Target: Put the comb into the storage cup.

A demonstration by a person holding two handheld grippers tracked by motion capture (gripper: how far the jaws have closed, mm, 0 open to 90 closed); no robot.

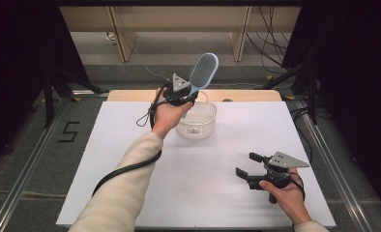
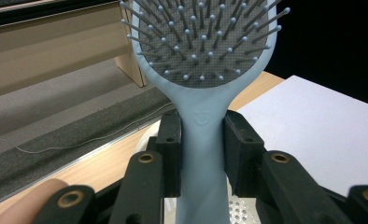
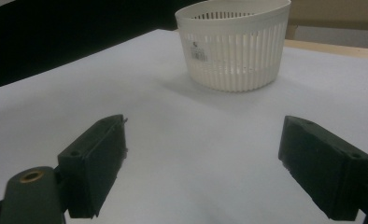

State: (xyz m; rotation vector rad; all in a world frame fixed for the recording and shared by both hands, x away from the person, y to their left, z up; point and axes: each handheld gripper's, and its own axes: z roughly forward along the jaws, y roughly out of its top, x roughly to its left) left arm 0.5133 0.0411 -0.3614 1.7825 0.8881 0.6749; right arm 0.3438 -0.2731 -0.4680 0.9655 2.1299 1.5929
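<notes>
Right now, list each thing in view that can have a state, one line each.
Hairbrush: held upright in the air by its handle, bristle head up, above the basket.
Basket: upright on the white table top, not held.
Left gripper: jaws shut on the hairbrush handle.
Right gripper: jaws open, nothing between them, low over the table.

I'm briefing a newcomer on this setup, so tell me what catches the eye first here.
First, the pale blue hairbrush, held up by its handle in the left gripper above the far edge of the table. Just beneath it stands a white slatted basket. Near the front right, the right gripper rests with its fingers wide apart, holding nothing.
</notes>
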